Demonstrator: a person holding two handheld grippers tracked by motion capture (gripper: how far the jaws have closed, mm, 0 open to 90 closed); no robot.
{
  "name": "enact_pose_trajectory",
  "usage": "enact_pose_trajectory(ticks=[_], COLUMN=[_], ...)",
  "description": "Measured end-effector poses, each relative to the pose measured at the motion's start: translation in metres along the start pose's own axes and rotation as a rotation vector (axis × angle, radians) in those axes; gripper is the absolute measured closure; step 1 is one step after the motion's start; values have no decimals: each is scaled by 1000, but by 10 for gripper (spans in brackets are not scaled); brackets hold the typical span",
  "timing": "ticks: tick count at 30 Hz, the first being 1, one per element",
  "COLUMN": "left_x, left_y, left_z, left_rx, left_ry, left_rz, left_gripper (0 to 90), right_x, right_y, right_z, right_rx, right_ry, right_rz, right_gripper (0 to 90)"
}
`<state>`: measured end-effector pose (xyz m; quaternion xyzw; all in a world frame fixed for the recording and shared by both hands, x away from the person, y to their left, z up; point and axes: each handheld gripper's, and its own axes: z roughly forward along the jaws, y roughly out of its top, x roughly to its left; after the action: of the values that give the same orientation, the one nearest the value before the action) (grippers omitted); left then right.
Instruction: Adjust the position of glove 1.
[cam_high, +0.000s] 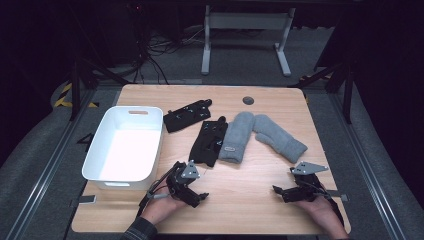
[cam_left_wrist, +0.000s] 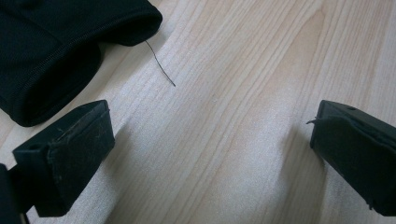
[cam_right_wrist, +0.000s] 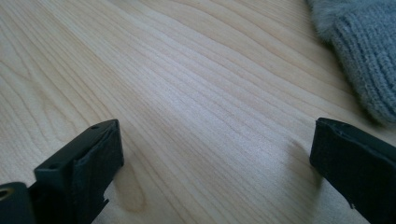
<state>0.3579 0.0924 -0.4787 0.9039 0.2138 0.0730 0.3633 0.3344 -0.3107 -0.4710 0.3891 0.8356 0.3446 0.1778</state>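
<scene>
- Left gripper (cam_high: 200, 196), lower left of centre in the high view, held low over the table (cam_high: 250, 205) in a hand (cam_high: 161, 209): jaws spread wide, nothing between them but bare wood in the left gripper view.
- Right gripper (cam_high: 278, 191), lower right of the high view, likewise released and empty; jaws wide apart over plain wood in the right gripper view, pointing toward the frame's left.
- Both held near the bottom edge, well short of the gloves; probably a ready stance ahead of a first pick.
- Nearest black glove (cam_high: 208, 141) at the centre of the high view, cuff end toward the left gripper; same cuff (cam_left_wrist: 56, 51) at upper left of the left gripper view, a loose thread (cam_left_wrist: 159, 63) trailing from it. Likely the first thing to be reached, being just ahead of the open jaws.
- Second black glove (cam_high: 187, 116) above and left of it, near the bin's upper right corner.
- Two grey mittens (cam_high: 237, 136) (cam_high: 280, 141) right of centre, meeting at their upper ends; knit edge of one (cam_right_wrist: 364, 51) at upper right of the right gripper view, within easy reach of that side.
- All four laid flat and spread out, apparently so each can be taken singly.
- White bin (cam_high: 107, 150) at the left of the high view, upright, open-topped, holding nothing; set beside the gloves, presumably as the drop place.
</scene>
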Motion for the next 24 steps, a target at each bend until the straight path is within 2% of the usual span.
enact_pose_trajectory(ticks=[5, 8, 11, 12, 13, 14, 15, 16, 17, 18, 19, 21, 22, 24], left_x=[0, 0, 0, 0, 0, 0, 0, 1, 0, 0, 0, 1, 1, 1], left_y=[0, 0, 0, 0, 0, 0, 0, 0, 0, 0, 0, 0, 0, 0], left_z=[0, 0, 0, 0, 0, 0, 0, 0, 0, 0, 0, 0, 0, 0], left_rx=[0, -1, -1, -1, -1, -1, -2, -1, -1, -1, -1, -1, -1, -1], left_ry=[2, 3, 3, 3, 2, 2, 2, 1, 2, 2, 2, 2, 1, 1], left_rz=[3, 3, 3, 3, 3, 2, 4, 3, 3, 3, 3, 5, 4, 4], left_gripper=[1, 1, 1, 1, 1, 1, 1, 1, 1, 2, 1, 1, 1, 1], right_x=[0, 0, 0, 0, 0, 0, 0, -3, -5, -5, -9, -13, -17, -25], right_y=[0, 1, 5, 5, 9, 9, 11, 19, 22, 22, 29, 33, 36, 41], right_z=[0, -1, -9, -9, -14, -14, -16, -21, -23, -23, -26, -27, -27, -26], right_rx=[1, 4, 6, 6, -14, -14, -22, -44, -53, -53, -76, -77, -68, -73], right_ry=[-1, 8, 23, 23, 28, 28, 32, 36, 41, 41, 42, 44, 32, 39], right_rz=[1, -4, -11, -11, -21, -21, -27, -32, -30, -30, -27, -31, -33, -26], right_gripper=[32, 66, 230, 230, 353, 353, 395, 544, 583, 583, 711, 742, 793, 863])
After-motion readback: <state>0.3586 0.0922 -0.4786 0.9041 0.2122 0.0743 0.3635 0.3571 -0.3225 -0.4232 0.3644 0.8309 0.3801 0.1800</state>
